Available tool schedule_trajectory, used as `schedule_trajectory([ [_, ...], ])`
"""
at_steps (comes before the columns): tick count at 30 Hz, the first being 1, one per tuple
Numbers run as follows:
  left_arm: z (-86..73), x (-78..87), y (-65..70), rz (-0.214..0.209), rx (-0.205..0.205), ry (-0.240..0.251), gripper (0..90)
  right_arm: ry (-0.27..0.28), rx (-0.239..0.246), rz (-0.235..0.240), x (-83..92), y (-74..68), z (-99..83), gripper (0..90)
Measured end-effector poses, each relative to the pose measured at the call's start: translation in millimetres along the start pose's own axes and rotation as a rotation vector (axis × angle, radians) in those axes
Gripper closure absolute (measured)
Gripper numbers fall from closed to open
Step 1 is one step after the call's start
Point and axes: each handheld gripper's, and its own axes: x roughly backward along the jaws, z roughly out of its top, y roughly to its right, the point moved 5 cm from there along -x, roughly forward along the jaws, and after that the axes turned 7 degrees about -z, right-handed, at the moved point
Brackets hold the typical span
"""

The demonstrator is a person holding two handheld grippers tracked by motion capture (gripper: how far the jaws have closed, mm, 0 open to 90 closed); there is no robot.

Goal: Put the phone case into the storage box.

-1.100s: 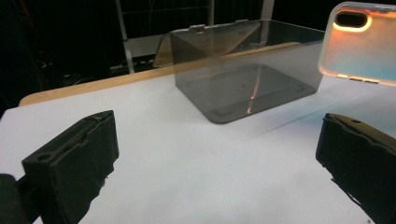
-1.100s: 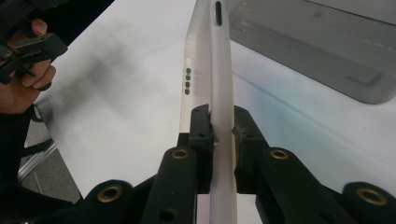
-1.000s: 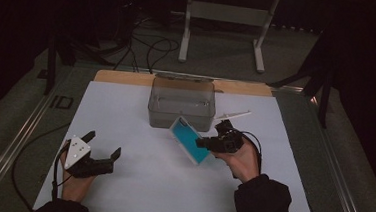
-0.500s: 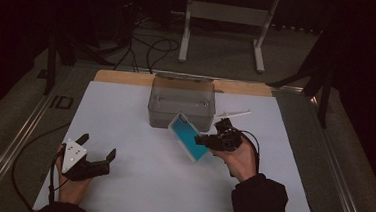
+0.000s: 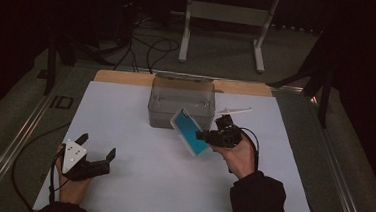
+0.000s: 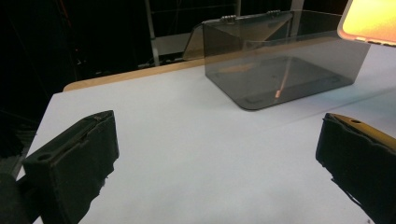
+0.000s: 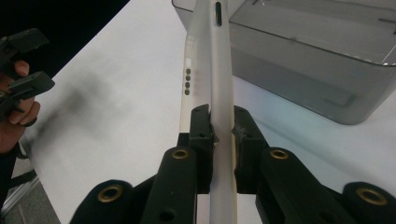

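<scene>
At the bench's (image 5: 126,106) centre, the right gripper (image 5: 209,136) clamps a phone (image 5: 190,132) on edge, lifted at the clear box's (image 5: 182,93) 6 o'clock; placing it remains; the left gripper (image 5: 97,150), at 8 o'clock, gapes empty.

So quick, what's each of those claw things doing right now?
Left gripper: jaws open, holding nothing.
Right gripper: jaws shut on the phone, held up in front of the grey box.

A white stick (image 5: 233,110) lies on the white tabletop (image 5: 125,111) at the far right, with a metal stand (image 5: 227,18) on the floor beyond.
</scene>
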Motion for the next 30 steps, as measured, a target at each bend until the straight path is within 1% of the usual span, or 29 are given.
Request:
schedule_trajectory([
  [8,0.1,-0.4,1.0,-0.001,-0.001,0.000,0.1,0.017,-0.020,-0.006,1.6,5.4,4.3,81.3],
  [14,0.2,-0.4,1.2,0.000,0.001,0.003,0.1,0.025,-0.032,-0.021,2.2,8.2,9.3,81.3],
  [23,0.3,-0.4,1.5,0.000,0.002,0.004,0.1,0.026,-0.034,-0.041,2.6,10.7,17.8,81.3],
  [30,0.5,-0.7,2.4,-0.004,0.003,0.007,0.1,0.030,-0.035,-0.066,3.0,12.6,27.3,81.3],
])
